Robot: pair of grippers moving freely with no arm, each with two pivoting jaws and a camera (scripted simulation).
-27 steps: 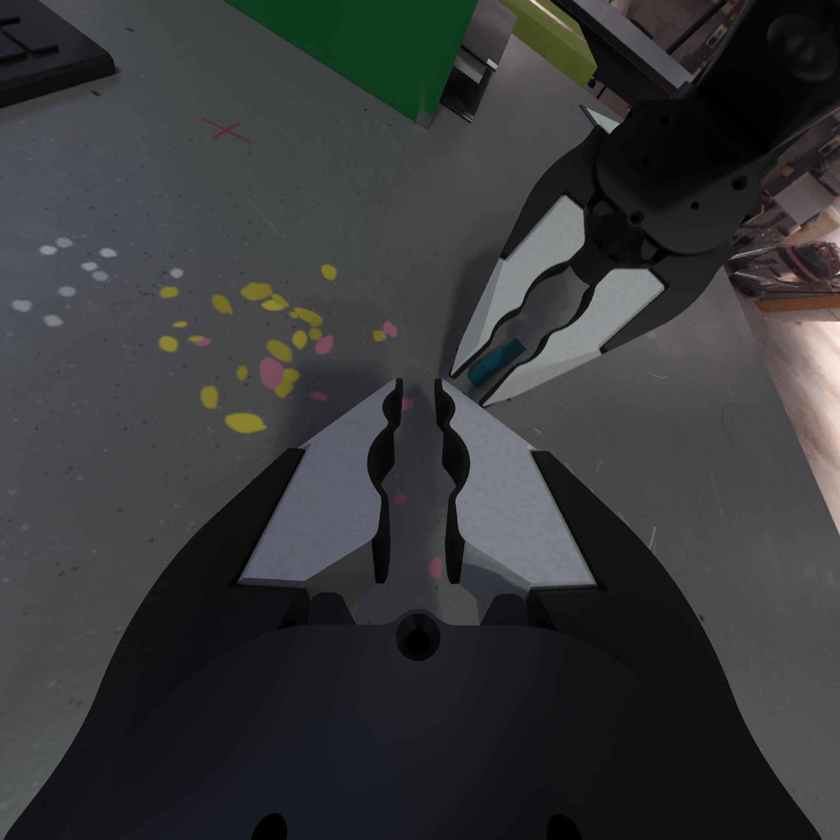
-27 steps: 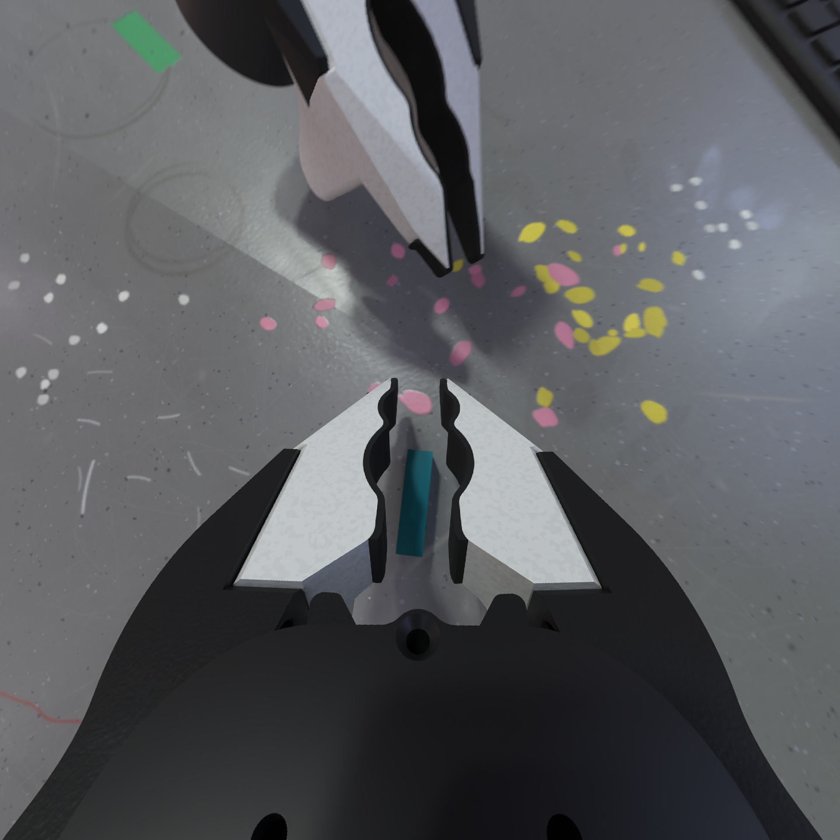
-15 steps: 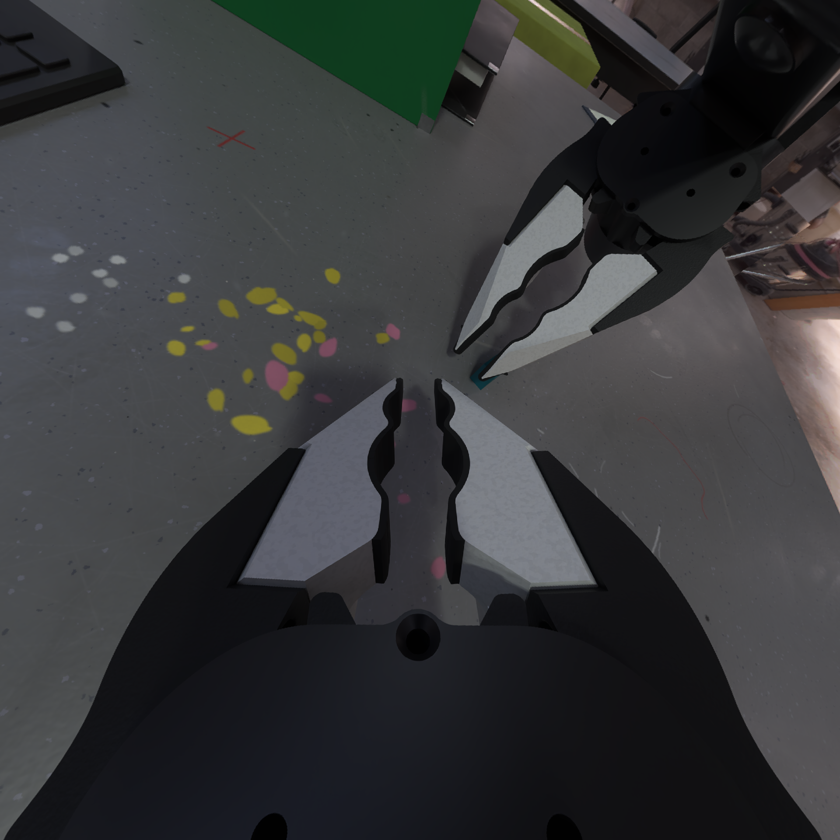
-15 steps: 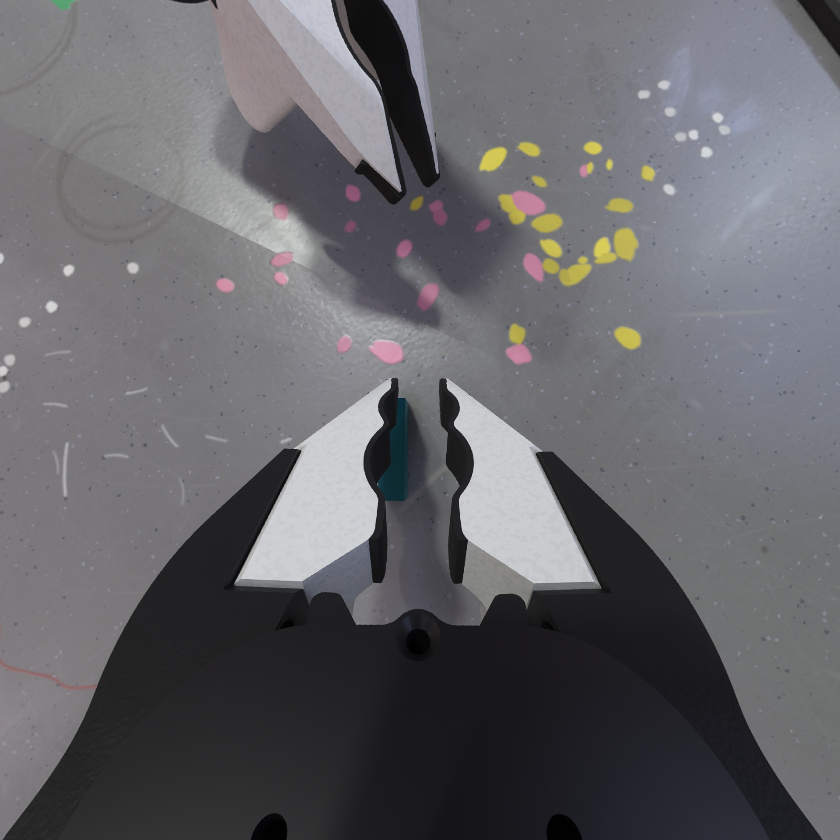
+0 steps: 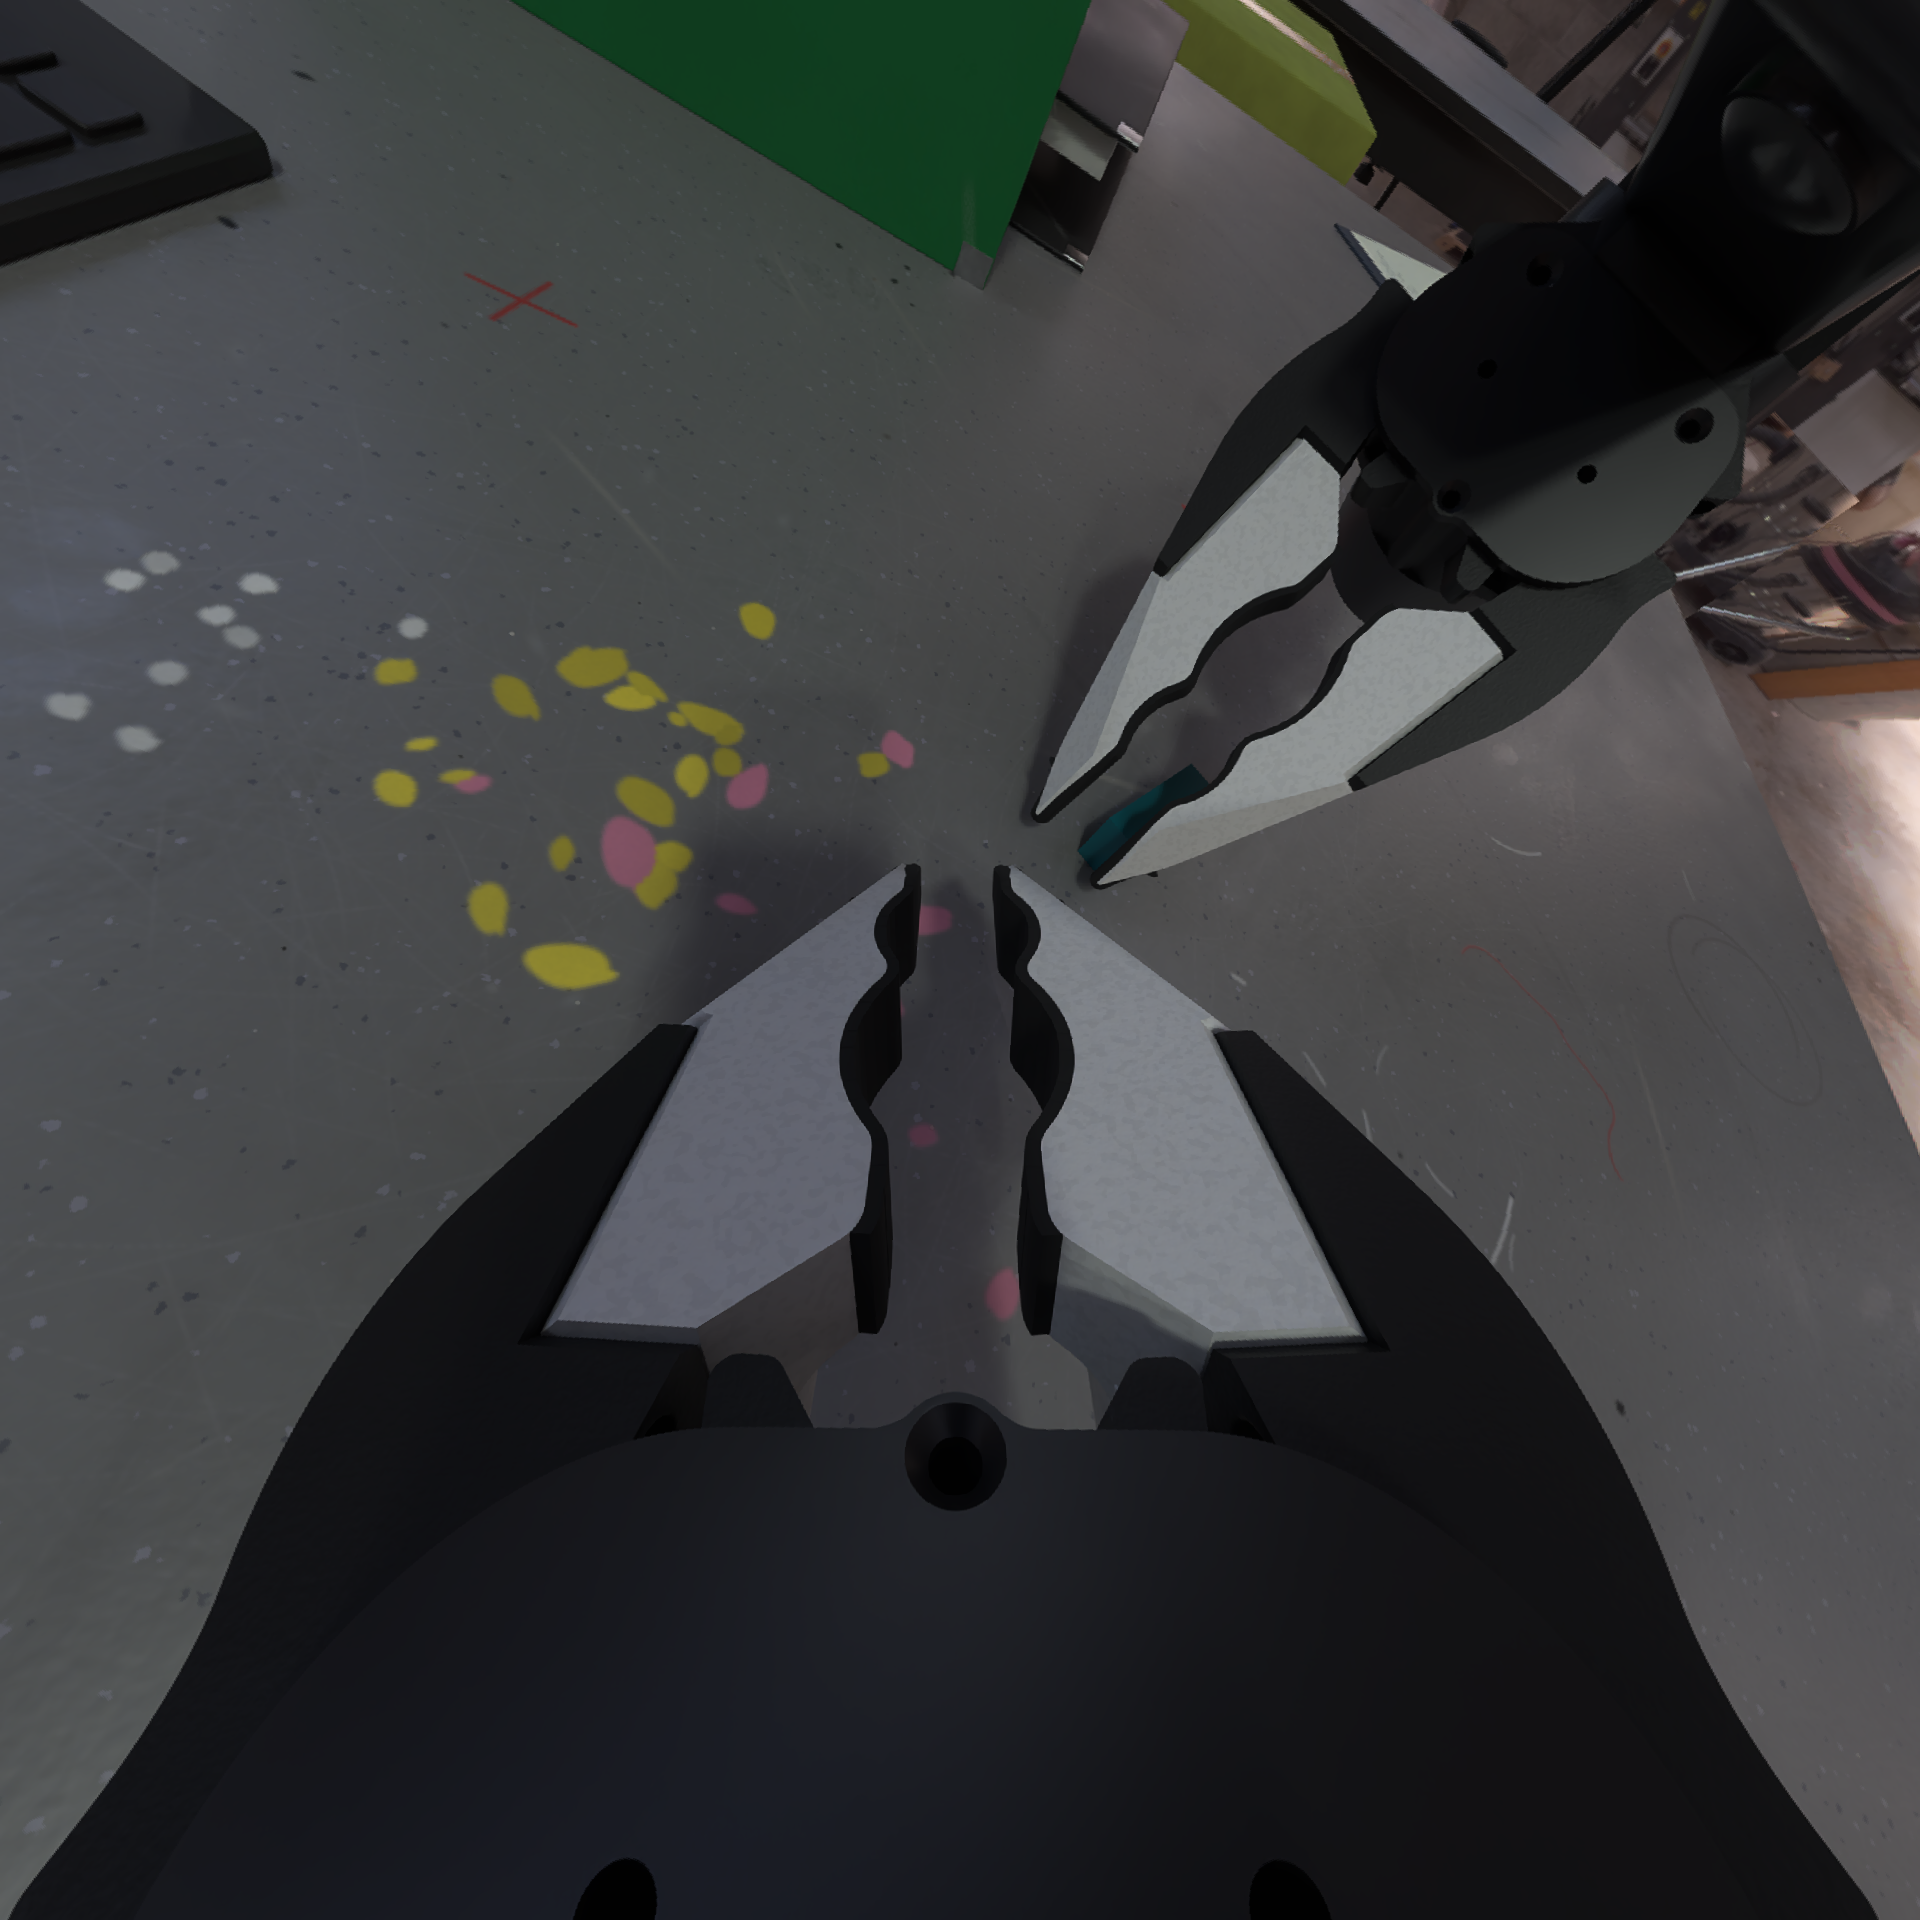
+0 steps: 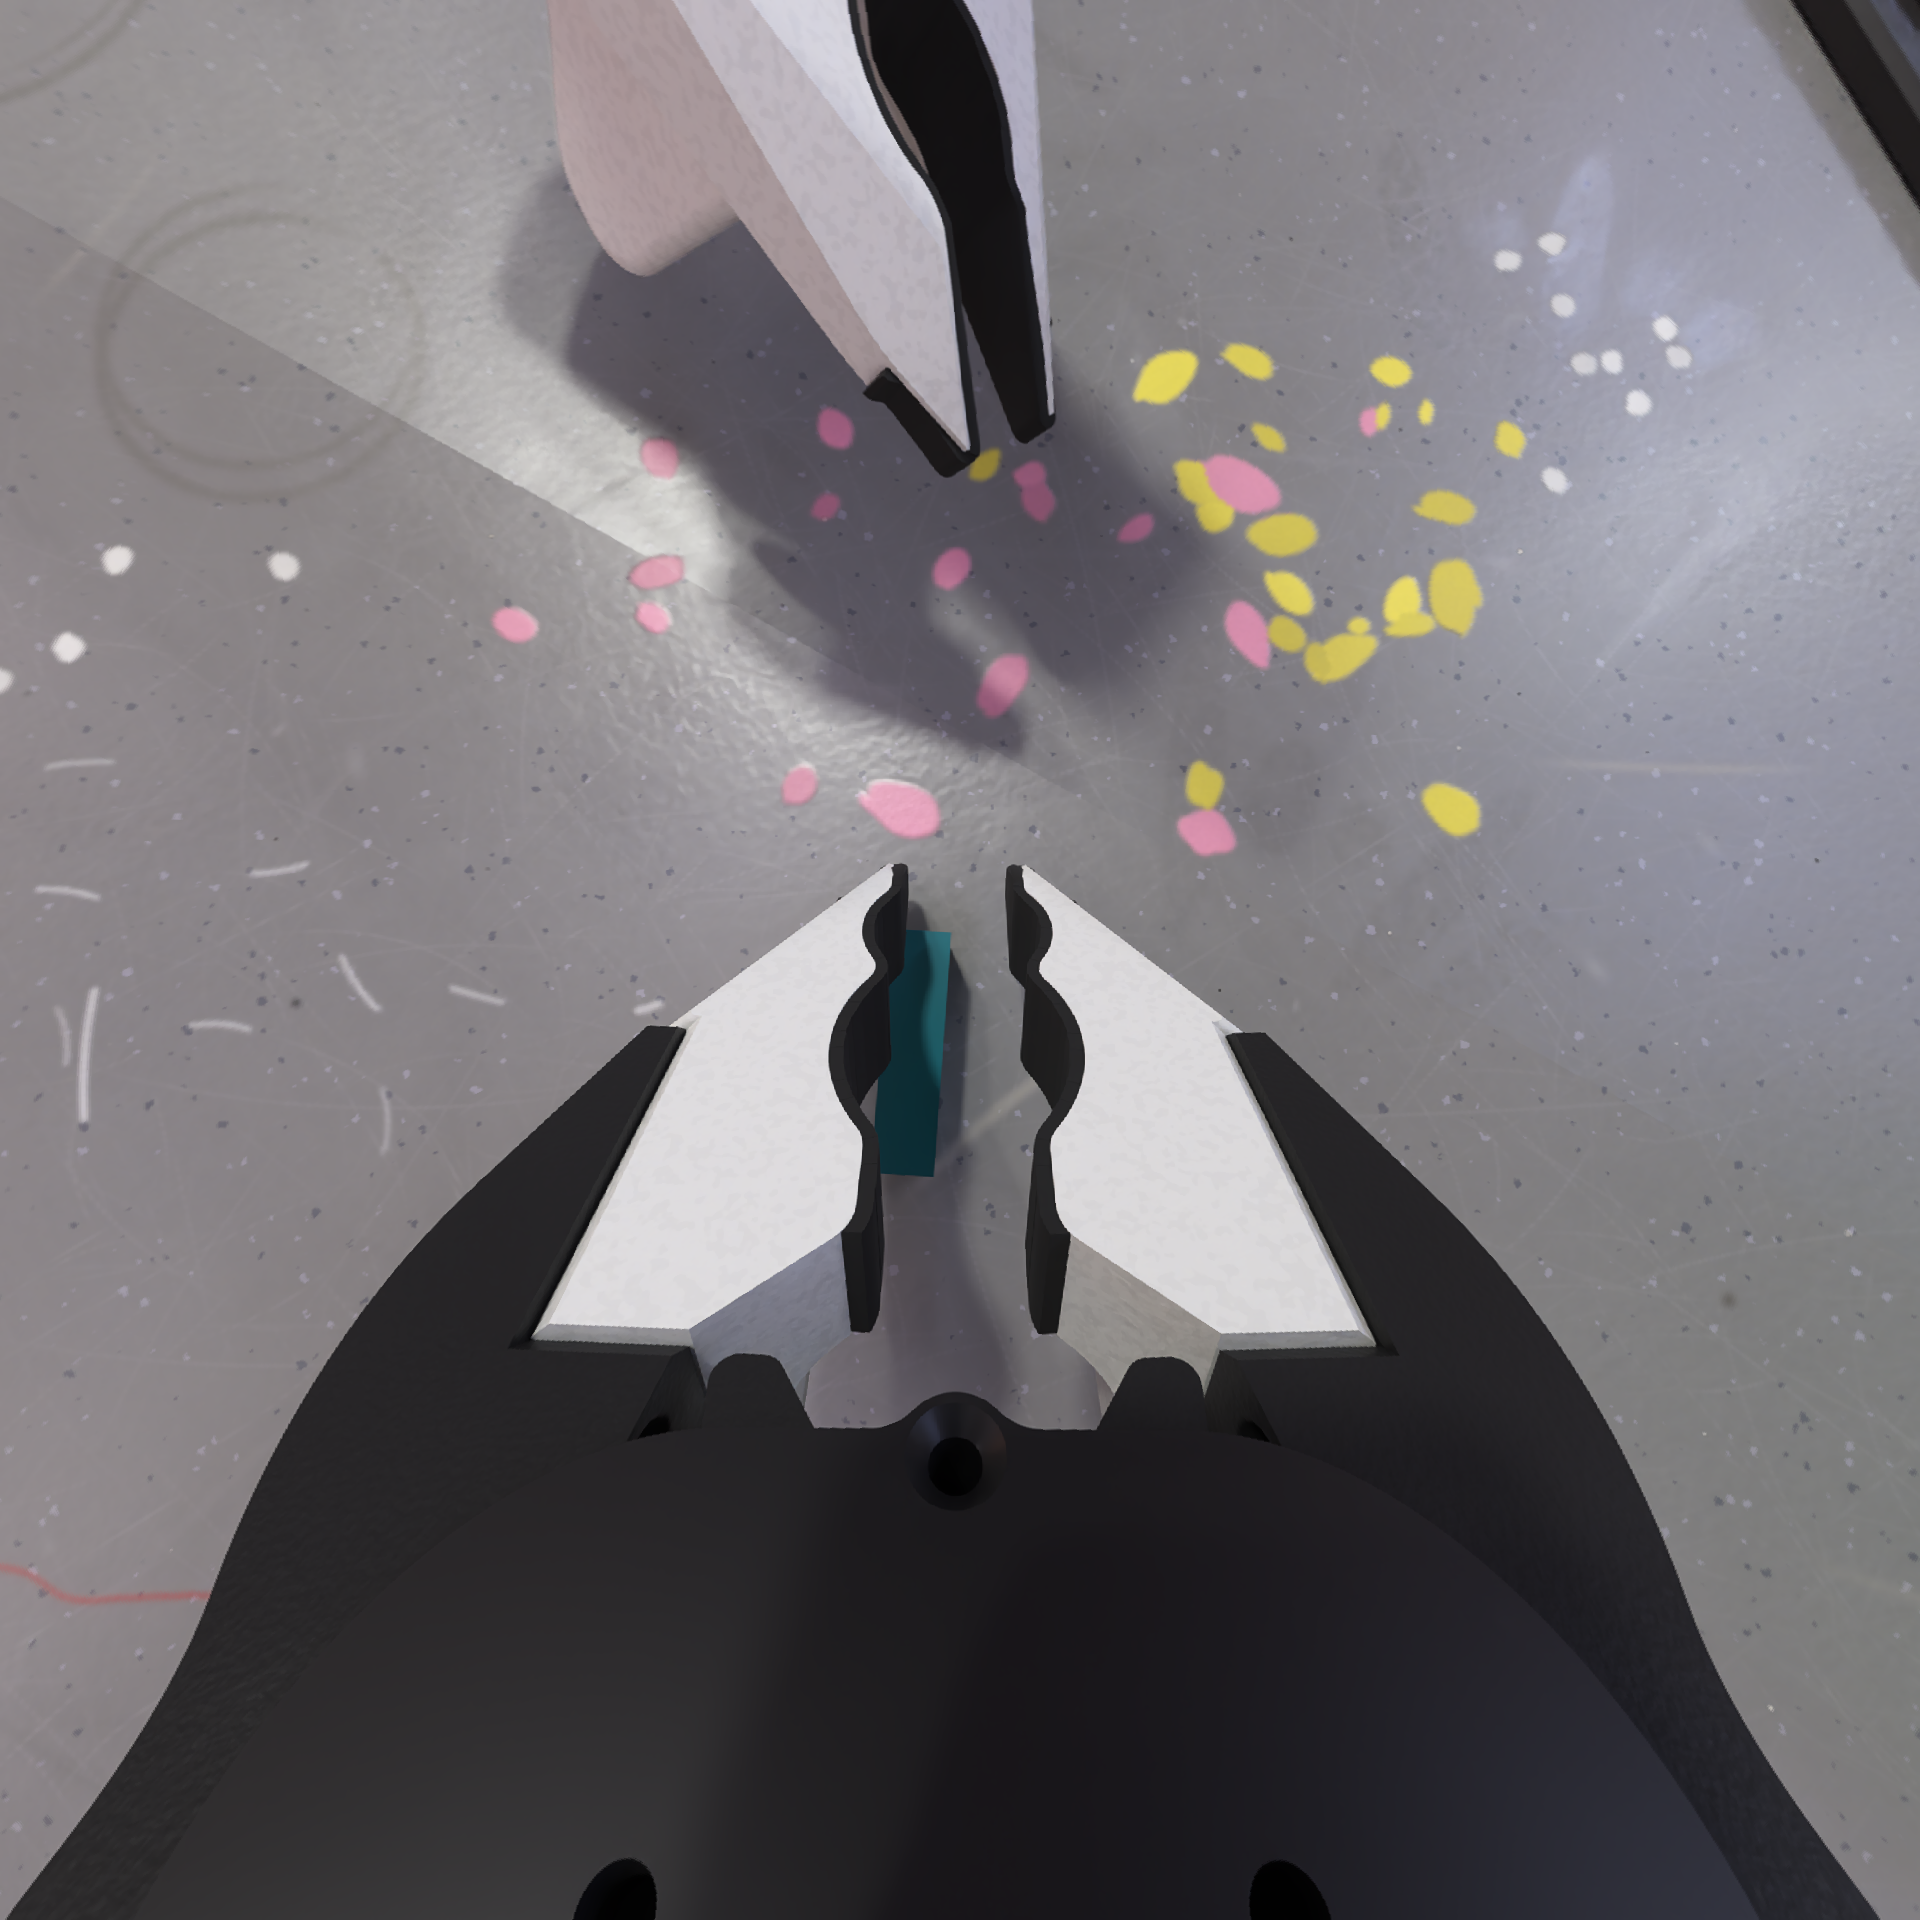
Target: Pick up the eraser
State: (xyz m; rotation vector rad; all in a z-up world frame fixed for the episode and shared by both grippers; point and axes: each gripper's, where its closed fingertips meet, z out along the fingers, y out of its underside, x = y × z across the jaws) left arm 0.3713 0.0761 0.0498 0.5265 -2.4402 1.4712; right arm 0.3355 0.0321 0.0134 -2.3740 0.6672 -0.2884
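Note:
The eraser (image 6: 914, 1049) is a small teal block lying on the grey table. It sits between the fingers of my right gripper (image 6: 956, 878), close against the left finger. The right gripper is open, with a gap between the eraser and the right finger. In the left wrist view the eraser (image 5: 1132, 816) shows between the right gripper's (image 5: 1070, 847) tips, which point down at the table. My left gripper (image 5: 954, 883) is open and empty, just left of the eraser. It also shows in the right wrist view (image 6: 992, 442), beyond the eraser.
Yellow, pink and white paint spots (image 5: 623, 769) mark the table. A black keyboard (image 5: 104, 135) lies at the far left and a green box (image 5: 831, 104) stands at the back. A red cross (image 5: 520, 301) is drawn before it. The table edge (image 5: 1818, 935) runs along the right.
The right gripper drew back until the eraser was at its fingertips, then came forward over it again. The eraser now lies against its left finger. The left gripper barely moved.

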